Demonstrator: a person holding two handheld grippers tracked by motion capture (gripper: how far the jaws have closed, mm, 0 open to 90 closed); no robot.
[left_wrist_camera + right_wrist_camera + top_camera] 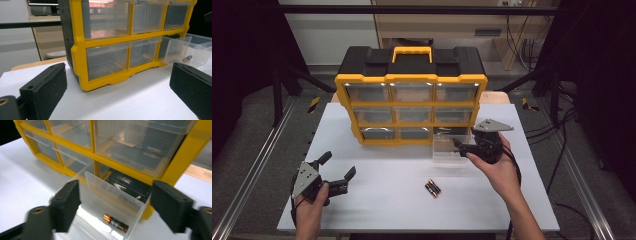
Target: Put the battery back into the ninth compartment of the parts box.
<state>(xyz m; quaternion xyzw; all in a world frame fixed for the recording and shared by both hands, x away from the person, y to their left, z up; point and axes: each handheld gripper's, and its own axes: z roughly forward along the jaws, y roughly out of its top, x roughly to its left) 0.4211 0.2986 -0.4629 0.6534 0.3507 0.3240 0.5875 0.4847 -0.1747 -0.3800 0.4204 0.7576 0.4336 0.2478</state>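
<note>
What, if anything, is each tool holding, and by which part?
Nothing. The left tool is open above the table. The right tool is open around the pulled-out clear drawer, not gripping it.

Batteries (115,222) in pulled-out drawer (110,202) (clear).

left gripper (337,172): black, grey three-cornered plate, black cable | right gripper (458,146): same build | forearms bare, sleeveless

My matt black jaws look grainy; the yellow-and-black plastic drawer cabinet (411,80) shines, its clear glossy plastic drawer (110,202) gleams, above the smooth matt white bench (387,195).
</note>
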